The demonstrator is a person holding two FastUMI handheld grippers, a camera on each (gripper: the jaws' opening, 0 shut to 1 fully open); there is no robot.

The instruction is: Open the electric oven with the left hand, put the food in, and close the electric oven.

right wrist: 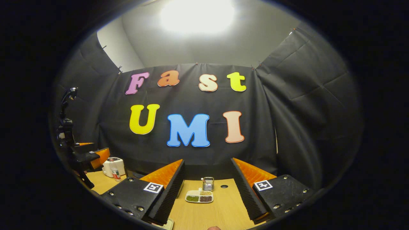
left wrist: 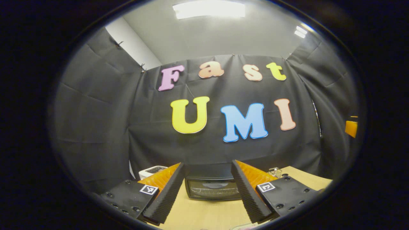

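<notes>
Black cloth walls close the booth on three sides under a bright ceiling light, and a pale wooden table (left wrist: 207,214) runs along the bottom of both views; in the left gripper view the electric oven (left wrist: 213,188) sits low in the centre of the frame, a dark box with a glass door that looks shut, framed squarely between the fingers of the left gripper (left wrist: 207,195), whose tongs stand wide and hold nothing; that line-up suits a straight reach to the door, though the handle itself is too dim to pick out; a white appliance (left wrist: 151,171) shows at the lower left behind the left finger, and a small wire rack (left wrist: 275,172) at the lower right. In the right gripper view the right gripper (right wrist: 207,195) likewise stands wide and empty, aimed at a white divided dish (right wrist: 199,196) low in the centre, with green, pale and dark food in its compartments; a small metal holder (right wrist: 208,183) stands just behind the dish; at the left edge of that frame the other gripper appears, near a white jug-like appliance (right wrist: 113,166). Judging by this, nothing has begun: the oven awaits opening, and the dish rests on the table ready for the right tongs.
</notes>
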